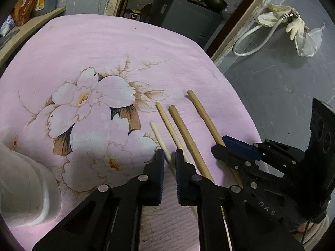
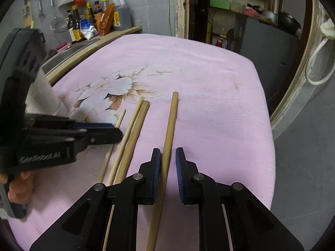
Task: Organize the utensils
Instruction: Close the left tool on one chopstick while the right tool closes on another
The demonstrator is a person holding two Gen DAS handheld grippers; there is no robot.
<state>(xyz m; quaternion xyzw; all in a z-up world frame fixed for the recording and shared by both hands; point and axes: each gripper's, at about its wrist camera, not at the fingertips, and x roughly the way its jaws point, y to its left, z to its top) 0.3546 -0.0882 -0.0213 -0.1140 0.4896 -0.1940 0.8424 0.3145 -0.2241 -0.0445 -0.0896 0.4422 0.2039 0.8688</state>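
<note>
Wood: four chopsticks lie side by side on the table's pink floral cloth [image 2: 219, 87], all pointing away from both grippers.
Left gripper [image 1: 169, 156]: parted, nothing held; the palest chopstick [image 1: 159, 139] runs into the gap between its fingers, with a second pale chopstick [image 1: 168, 122] passing just under the right-hand finger.
Right gripper [image 2: 168, 154]: parted, nothing held; the outermost chopstick [image 2: 170, 125] lies between its fingers, close against the left-hand pad and clear of the other.
Remaining stick: a tan chopstick [image 1: 186, 133] lies between the two grippers, nearly touching the second pale one.
White holder [image 1: 25, 188]: a pale cylindrical container to the left of the left gripper, only partly in view; likely where the sticks belong.
Handling: light, stiff and thin, I judge; smooth and round enough to roll on the cloth or twist in the pads.
Where to hold: across the shaft near the middle, pads square to it, so neither end droops.
Risk: the soft cloth gives under the fingertips, so a pinch could snag fabric; the two close sticks may come up together.
</note>
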